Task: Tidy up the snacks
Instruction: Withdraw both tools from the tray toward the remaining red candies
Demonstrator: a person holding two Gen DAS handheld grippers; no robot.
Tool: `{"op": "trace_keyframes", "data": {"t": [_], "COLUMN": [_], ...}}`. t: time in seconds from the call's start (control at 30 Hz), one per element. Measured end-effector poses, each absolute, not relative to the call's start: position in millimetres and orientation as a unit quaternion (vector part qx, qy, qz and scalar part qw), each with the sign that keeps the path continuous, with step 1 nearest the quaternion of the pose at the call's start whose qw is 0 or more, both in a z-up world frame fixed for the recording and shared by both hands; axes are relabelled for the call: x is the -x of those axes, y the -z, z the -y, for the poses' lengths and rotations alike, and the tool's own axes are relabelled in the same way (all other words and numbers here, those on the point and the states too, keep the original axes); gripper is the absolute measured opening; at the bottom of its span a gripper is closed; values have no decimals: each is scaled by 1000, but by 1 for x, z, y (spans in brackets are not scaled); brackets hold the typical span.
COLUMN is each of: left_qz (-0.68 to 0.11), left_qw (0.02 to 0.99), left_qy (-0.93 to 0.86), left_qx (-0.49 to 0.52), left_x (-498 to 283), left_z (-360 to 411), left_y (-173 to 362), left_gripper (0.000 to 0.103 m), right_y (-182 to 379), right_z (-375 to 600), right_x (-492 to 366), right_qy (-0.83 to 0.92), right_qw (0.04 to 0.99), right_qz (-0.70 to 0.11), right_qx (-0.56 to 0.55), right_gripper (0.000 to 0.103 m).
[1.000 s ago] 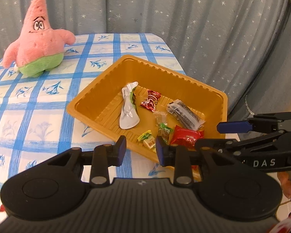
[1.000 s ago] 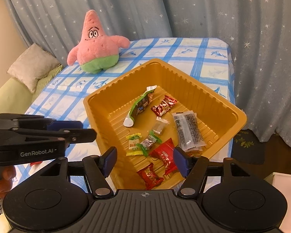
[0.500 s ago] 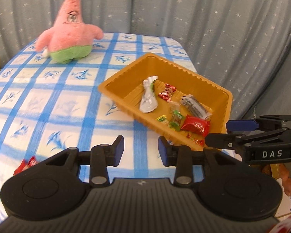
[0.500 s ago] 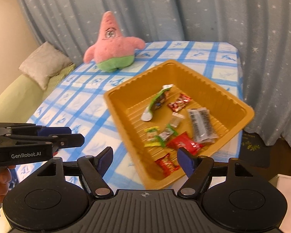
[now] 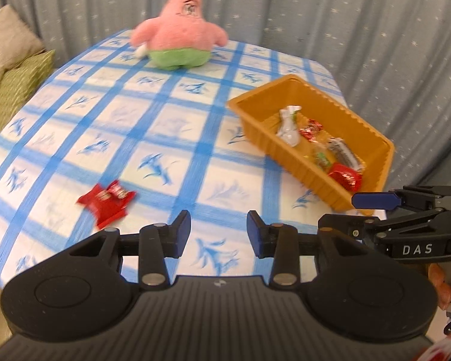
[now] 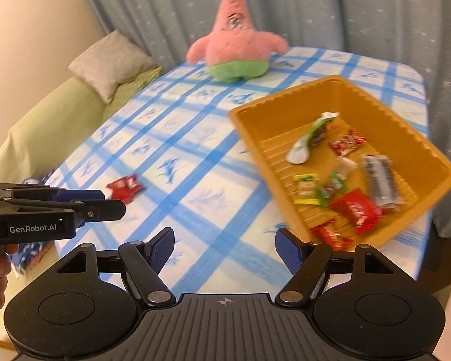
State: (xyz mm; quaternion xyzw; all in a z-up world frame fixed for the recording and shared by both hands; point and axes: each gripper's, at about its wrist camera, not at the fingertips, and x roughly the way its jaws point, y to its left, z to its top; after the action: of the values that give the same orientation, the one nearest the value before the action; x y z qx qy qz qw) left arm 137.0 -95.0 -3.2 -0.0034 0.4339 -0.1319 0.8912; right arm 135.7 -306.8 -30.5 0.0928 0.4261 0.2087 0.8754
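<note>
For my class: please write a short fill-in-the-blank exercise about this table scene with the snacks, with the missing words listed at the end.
1. One red snack packet lies on the tablecloth, outside the ____ tray.
2. The pink plush toy wears ____ shorts.
3. The tablecloth has ____ stripes.
4. The left claw holds ____.

Missing words: orange; green; blue; nothing

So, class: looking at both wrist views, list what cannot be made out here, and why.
- Print on the red wrapper on the tablecloth: motion blur, both views.
- Dark snack pack in the orange tray: label blurred.
- Blue patterned thing at the table edge, right wrist view: hidden behind the left claw.
</note>
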Motion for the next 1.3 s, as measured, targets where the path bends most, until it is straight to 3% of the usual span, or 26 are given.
{"op": "trace_keyframes", "data": {"t": [0.63,1.3], "left_qz": [-439,-453], "left_qw": [897,890], "left_qy": [43,24], "left_qx": [34,51], "left_x": [-124,-166], "left_z": [15,1], "left_y": [17,57], "left_gripper": [40,40], "right_y": [48,66], "right_z": [225,189], "right_x": [-160,-204], "right_qy": [-273,-277], "right_qw": [856,853], "right_qz": [-438,-440], "right_qx": [-47,-45], "right_gripper": [74,74]}}
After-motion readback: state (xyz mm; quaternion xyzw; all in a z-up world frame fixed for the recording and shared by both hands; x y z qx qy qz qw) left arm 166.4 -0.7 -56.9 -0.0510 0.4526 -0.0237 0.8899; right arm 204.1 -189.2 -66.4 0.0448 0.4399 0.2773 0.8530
